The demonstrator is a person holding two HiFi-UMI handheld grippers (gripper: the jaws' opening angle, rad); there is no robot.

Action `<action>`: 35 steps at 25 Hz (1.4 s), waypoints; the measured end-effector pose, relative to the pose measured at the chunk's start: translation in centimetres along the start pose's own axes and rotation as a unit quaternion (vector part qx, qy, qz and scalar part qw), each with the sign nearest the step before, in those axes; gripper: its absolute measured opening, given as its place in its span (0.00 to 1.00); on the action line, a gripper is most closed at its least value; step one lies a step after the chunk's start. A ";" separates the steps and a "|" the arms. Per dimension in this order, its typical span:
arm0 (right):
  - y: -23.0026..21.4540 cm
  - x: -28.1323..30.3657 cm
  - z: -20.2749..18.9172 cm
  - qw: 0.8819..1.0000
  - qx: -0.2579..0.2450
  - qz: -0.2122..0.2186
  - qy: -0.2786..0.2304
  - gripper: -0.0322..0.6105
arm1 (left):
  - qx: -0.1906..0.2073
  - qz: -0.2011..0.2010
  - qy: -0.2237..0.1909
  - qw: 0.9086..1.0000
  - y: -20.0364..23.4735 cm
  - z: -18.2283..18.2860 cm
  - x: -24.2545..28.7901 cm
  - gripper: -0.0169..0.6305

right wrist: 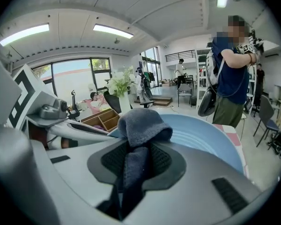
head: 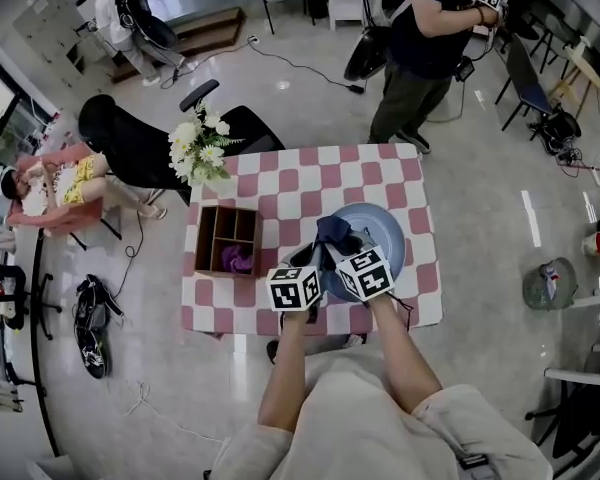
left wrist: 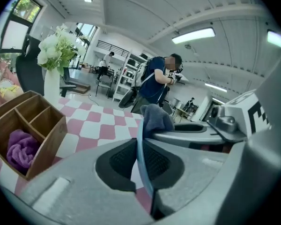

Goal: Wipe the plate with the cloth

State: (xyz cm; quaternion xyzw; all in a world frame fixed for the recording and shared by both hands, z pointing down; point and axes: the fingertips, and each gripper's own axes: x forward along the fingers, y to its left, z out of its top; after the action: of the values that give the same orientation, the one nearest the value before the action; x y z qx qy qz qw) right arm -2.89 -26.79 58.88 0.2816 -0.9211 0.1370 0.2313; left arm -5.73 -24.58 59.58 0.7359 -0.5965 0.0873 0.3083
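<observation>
Two handheld grippers in use, both over the near half of one table (head: 280, 183) covered in pink-and-white check.

One plate (head: 395, 230), pale blue, on the table right of centre. One cloth (head: 332, 236), dark blue-grey, bunched on the plate's left part.

Left gripper (left wrist: 143, 161): jaws closed narrow on the plate's thin rim, pads pressed to either face of it. Confirmed in the left gripper view, rim seen edge-on between the pads.

Right gripper (right wrist: 133, 165): jaws clamped on a fold of the cloth, remainder heaped just beyond the tips and resting against the plate's inner surface.

Both grippers side by side, marker cubes near touching in the head view.

One wooden box (head: 227, 240) left of the plate, apart from it, divided into compartments, seemingly four though the dividers read poorly from above. One purple bundle (head: 237, 259) in its near right compartment.

One white vase of white flowers (head: 202, 148) at the table's far left corner.

Two other persons close by: one standing (head: 420, 38) beyond the table, one seated (head: 60, 183) well to the left.
</observation>
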 end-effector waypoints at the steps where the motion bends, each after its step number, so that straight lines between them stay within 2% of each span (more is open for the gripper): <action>1: -0.2 -0.1 0.3 1.000 0.004 -0.004 -0.005 0.21 | 0.007 -0.002 0.000 1.000 -0.2 0.2 -0.1 0.06; 7: -1.0 -0.5 1.7 0.998 0.039 -0.037 -0.040 0.21 | 0.037 -0.020 0.008 0.999 -0.1 0.9 -0.9 0.06; 15: -1.9 -0.2 2.4 0.994 0.059 -0.080 -0.053 0.21 | 0.066 -0.055 0.022 0.996 0.8 1.8 -0.7 0.06; 23: -5.3 -2.0 2.3 0.989 0.065 -0.115 -0.060 0.21 | 0.069 -0.089 0.018 0.993 -1.1 2.0 0.8 0.06; 35: -9.5 -5.5 -0.4 0.982 0.092 -0.149 -0.065 0.21 | 0.070 -0.101 0.016 0.992 -3.5 0.3 1.1 0.06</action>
State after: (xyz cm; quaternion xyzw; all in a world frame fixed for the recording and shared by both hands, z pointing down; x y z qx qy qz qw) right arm 6.82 -31.72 57.59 0.4439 -0.8654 0.1669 0.1618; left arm -2.21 -25.25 58.66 0.8107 -0.5066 0.1091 0.2726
